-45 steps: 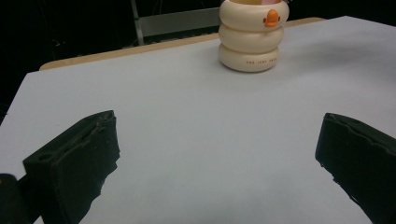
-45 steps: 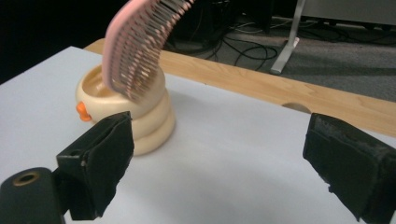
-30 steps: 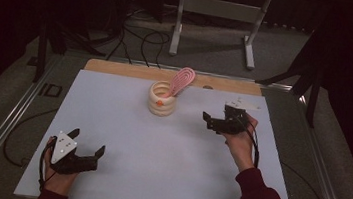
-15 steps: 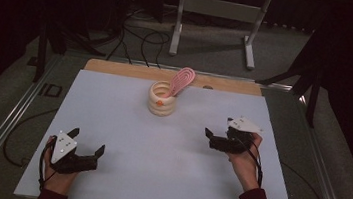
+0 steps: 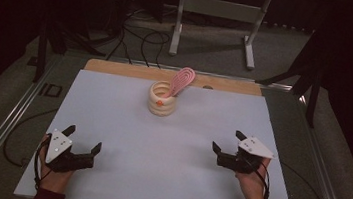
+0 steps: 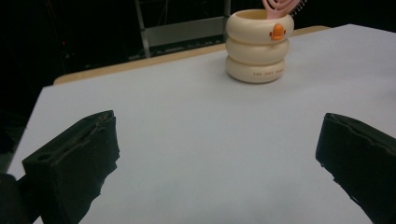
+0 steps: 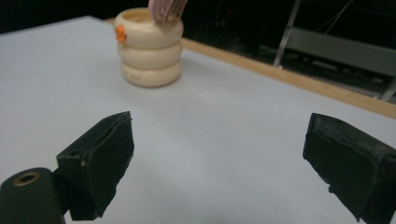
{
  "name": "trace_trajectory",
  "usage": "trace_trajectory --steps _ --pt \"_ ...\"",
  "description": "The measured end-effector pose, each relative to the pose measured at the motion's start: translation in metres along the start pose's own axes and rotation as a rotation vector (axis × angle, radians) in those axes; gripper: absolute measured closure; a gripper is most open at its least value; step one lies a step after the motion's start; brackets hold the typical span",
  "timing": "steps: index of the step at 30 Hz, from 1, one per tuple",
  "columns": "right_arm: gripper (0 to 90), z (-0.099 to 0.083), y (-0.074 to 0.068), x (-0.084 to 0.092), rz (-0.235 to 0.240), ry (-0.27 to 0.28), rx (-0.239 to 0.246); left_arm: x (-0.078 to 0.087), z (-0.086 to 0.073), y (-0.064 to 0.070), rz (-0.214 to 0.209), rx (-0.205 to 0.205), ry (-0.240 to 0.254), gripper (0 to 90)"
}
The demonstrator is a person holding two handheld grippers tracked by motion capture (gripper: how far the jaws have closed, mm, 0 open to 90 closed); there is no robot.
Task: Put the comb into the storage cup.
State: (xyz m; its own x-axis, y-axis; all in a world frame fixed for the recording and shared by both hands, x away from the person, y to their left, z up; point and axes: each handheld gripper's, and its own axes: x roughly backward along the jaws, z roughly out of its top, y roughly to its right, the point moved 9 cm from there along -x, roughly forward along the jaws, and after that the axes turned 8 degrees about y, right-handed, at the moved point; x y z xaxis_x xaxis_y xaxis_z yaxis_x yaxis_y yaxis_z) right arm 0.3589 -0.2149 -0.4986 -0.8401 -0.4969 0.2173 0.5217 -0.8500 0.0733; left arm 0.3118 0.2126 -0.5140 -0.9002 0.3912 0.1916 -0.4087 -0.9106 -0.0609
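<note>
A cream ringed cup [image 5: 162, 100] with an orange duck mark stands at the far middle of the white table [image 5: 111, 122]. A pink comb [image 5: 181, 80] leans out of it to the right. The cup [image 6: 259, 45] is far ahead in the left gripper view, and the cup [image 7: 149, 48] sits far left in the right gripper view. My left gripper [image 5: 83, 139] rests open at the near left with nothing between its jaws. At the near right my right gripper [image 5: 228, 141] is open and holds nothing.
A wooden strip [image 5: 117, 68] runs along the table's far edge. Beyond it a metal stand [image 5: 214, 13] and cables [image 5: 141, 35] lie on the floor. Metal rails flank the table on both sides.
My right gripper has drawn back from beside the cup toward the near right of the table. The left gripper has stayed where it was.
</note>
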Motion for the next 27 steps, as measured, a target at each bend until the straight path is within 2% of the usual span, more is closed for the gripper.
trace_trajectory --steps 6,8,12,13,22,27 --pt "8.7 -0.011 0.001 0.015 -0.016 0.021 -0.018 0.000 0.001 0.000 -0.010 0.000 0.002 0.1" --pt "8.7 -0.012 0.002 0.019 -0.030 0.025 -0.013 0.000 0.001 0.000 -0.009 -0.001 0.004 0.1" --pt "8.7 -0.011 0.000 0.027 -0.024 0.051 -0.038 0.001 0.001 0.000 -0.020 0.006 0.009 0.1" --pt "8.7 -0.011 0.001 0.029 -0.026 0.053 -0.030 0.001 0.001 -0.001 -0.022 0.007 0.011 0.1" --pt "8.7 -0.018 -0.001 0.038 -0.027 0.061 -0.033 0.004 0.003 -0.001 -0.033 0.016 0.026 0.1" --pt "8.6 -0.017 0.001 0.040 -0.024 0.075 -0.051 0.006 0.002 -0.001 -0.035 0.025 0.032 0.1"
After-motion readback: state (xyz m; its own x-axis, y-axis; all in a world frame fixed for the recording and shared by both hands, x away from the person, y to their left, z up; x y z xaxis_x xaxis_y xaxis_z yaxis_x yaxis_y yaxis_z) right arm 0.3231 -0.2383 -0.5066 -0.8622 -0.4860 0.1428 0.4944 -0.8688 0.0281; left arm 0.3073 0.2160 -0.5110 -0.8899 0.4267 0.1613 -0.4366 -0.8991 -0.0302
